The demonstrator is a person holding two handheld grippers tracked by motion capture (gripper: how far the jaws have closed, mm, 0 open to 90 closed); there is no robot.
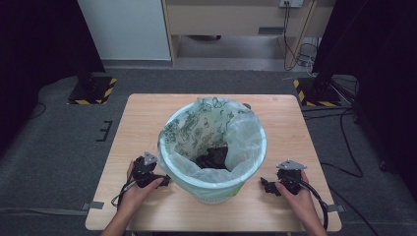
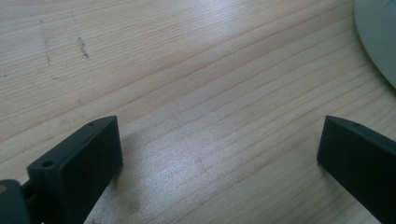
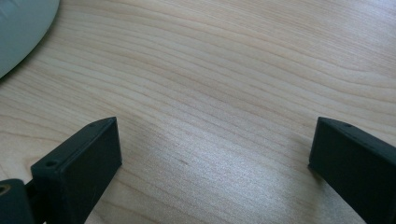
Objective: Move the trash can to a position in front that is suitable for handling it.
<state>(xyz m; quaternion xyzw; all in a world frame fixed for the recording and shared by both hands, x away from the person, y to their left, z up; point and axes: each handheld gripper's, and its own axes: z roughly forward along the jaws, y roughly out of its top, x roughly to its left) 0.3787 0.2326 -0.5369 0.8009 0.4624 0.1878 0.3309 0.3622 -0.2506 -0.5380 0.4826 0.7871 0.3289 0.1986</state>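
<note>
High view shows a white bin [image 1: 212, 184] standing at the middle of the wooden table [image 1: 290, 123], nearer the person's edge than the far one, lined with a thin bag [image 1: 196, 129] printed in green. The bag's mouth is folded out over the rim, probably so the liner stays put while things drop in, and something dark and crumpled [image 1: 212, 158] lies at the bottom.

Both tools rest low on the table on either side of the bin. The left gripper [image 1: 164, 180] sits just beside the bin's left wall, its tip close to or touching it; I cannot tell which. The right gripper [image 1: 265, 186] lies a little apart from the right wall. Both point inward at the bin, which looks like a stance for working on the liner from both sides at once.

Left gripper view has the two black jaws standing wide apart with only bare wood grain between them and a pale curve of the bin at the upper right. Right gripper view mirrors it: jaws spread, nothing held, the bin's curve at the upper left.

Open board lies to the left, right and far side of the bin. The near edge is close behind both hands, so there is little room to draw back.
</note>
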